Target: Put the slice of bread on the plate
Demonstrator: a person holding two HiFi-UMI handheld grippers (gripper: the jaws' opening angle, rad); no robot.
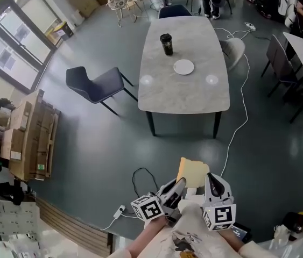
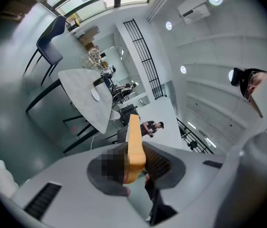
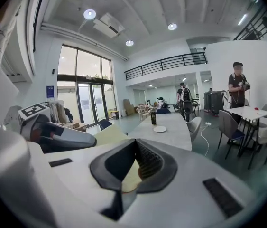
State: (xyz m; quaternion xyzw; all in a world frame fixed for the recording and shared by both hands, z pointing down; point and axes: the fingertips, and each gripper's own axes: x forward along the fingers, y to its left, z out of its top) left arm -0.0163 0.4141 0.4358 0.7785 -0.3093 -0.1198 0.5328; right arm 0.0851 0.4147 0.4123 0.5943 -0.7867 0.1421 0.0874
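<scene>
Grey flooring is lying below the work, which is taking place well short of the table (image 1: pixel 167 93). Left tongs (image 2: pixel 135 161) are clamping the slice of bread (image 2: pixel 134 139) edge-on, parted only by its thickness. Right tongs (image 3: pixel 133 169) are almost closed and appear to be pinching a corner of the same slice. Bread is hanging in the air between both, near the person's body. Plate (image 1: pixel 183 67) is sitting on the table, well apart from the slice, near a dark cup (image 1: pixel 166 44). Advised: moving both grips together to avoid tearing, levelling the slice over the plate's middle, then lowering before releasing.
</scene>
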